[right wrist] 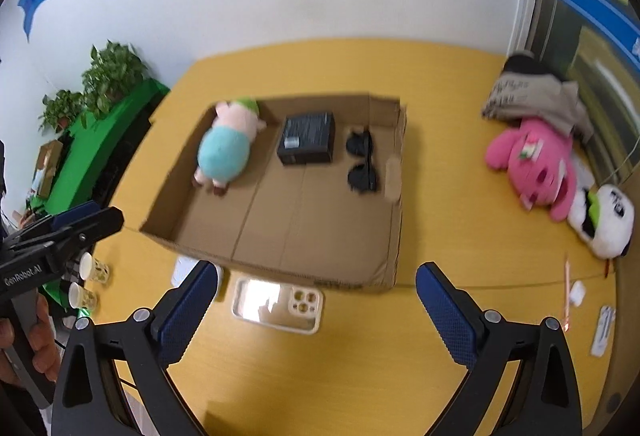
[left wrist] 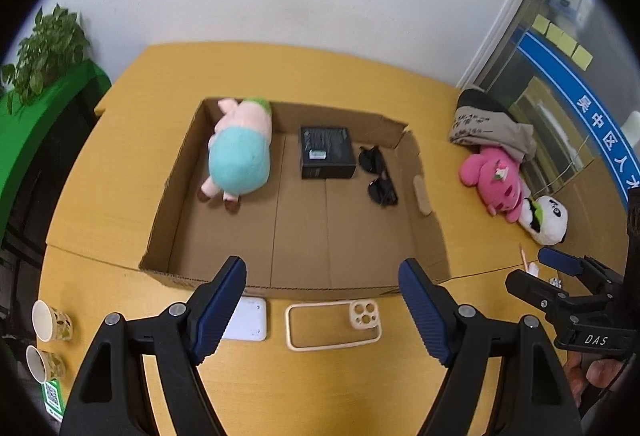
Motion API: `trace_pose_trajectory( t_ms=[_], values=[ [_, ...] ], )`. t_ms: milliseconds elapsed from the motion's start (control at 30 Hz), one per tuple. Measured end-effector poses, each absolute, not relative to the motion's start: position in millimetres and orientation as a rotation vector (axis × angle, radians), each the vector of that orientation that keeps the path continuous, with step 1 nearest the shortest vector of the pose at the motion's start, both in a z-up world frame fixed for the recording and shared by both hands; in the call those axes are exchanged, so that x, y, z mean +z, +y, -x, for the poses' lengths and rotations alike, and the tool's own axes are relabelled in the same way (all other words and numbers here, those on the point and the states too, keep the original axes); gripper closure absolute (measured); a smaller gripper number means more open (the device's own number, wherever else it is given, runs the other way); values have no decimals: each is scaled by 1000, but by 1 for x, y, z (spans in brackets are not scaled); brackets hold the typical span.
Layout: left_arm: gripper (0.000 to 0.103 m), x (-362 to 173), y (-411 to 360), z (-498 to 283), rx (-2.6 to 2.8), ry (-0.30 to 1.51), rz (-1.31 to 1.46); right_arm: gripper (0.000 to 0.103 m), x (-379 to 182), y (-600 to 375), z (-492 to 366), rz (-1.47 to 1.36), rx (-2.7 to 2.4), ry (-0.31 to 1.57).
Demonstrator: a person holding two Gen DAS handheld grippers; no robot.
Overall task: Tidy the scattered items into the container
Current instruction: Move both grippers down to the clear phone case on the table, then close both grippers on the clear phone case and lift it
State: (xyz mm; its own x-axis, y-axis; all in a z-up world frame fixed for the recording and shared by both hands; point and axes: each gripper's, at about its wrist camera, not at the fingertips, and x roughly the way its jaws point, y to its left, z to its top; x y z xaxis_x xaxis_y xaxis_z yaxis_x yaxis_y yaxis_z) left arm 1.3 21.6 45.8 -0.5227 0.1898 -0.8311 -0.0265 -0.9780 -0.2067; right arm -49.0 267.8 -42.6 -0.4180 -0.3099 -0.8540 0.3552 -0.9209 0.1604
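Observation:
A shallow cardboard box (left wrist: 430, 232) (right wrist: 394, 236) lies on the yellow table. In it are a pig plush in a teal dress (left wrist: 240, 155) (right wrist: 224, 147), a black box (left wrist: 327, 151) (right wrist: 307, 137) and black sunglasses (left wrist: 378, 175) (right wrist: 362, 163). In front of the box lie a cream phone case (left wrist: 334, 324) (right wrist: 278, 304) and a white flat item (left wrist: 248, 320) (right wrist: 182, 270). My left gripper (left wrist: 322, 308) is open and empty above them. My right gripper (right wrist: 316, 312) is open and empty, just right of the phone case.
A pink plush (left wrist: 494, 175) (right wrist: 536, 163), a panda plush (left wrist: 548, 220) (right wrist: 604, 224) and folded cloth (left wrist: 486, 123) (right wrist: 536, 95) lie at the right. Small items (right wrist: 576, 292) lie near the right edge. Two paper cups (left wrist: 50, 340) (right wrist: 90, 282) stand at the left. Plants (left wrist: 44, 51) stand behind.

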Motion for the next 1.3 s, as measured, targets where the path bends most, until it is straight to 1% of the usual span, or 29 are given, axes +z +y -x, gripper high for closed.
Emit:
trace_pose_trajectory(
  t_ms=[200, 433, 533, 633, 700, 833, 867, 967, 1100, 1200, 1300],
  values=[
    [25, -4, 13, 7, 2546, -278, 1548, 2, -100, 256, 55, -1488, -2280, 72],
    [25, -80, 21, 16, 2371, -248, 1724, 2, -199, 232, 54, -1634, -2093, 114],
    [25, -114, 28, 22, 2281, -228, 1782, 2, -240, 222, 57, -1665, -2021, 136],
    [25, -147, 33, 27, 2201, -225, 1853, 3, -271, 213, 59, -1661, -1975, 196],
    [25, -164, 36, 29, 2166, -209, 1889, 3, -284, 209, 58, -1644, -1952, 228],
    [26, -187, 40, 30, 2098, -182, 1933, 2, -299, 207, 59, -1636, -1912, 233],
    [25, -186, 43, 28, 2106, -169, 1893, 2, -299, 206, 58, -1611, -1915, 231],
    [25, -190, 49, 23, 2072, -161, 1885, 2, -299, 200, 54, -1568, -1882, 216],
    [25, -190, 55, 9, 2055, -108, 1882, 1, -299, 192, 43, -1539, -1861, 266],
    [25, -190, 51, -8, 2029, -135, 1871, 1, -299, 198, 31, -1545, -1825, 246],
    [25, -190, 49, -31, 1975, -138, 1891, 1, -299, 200, 3, -1532, -1768, 313]
  ],
)
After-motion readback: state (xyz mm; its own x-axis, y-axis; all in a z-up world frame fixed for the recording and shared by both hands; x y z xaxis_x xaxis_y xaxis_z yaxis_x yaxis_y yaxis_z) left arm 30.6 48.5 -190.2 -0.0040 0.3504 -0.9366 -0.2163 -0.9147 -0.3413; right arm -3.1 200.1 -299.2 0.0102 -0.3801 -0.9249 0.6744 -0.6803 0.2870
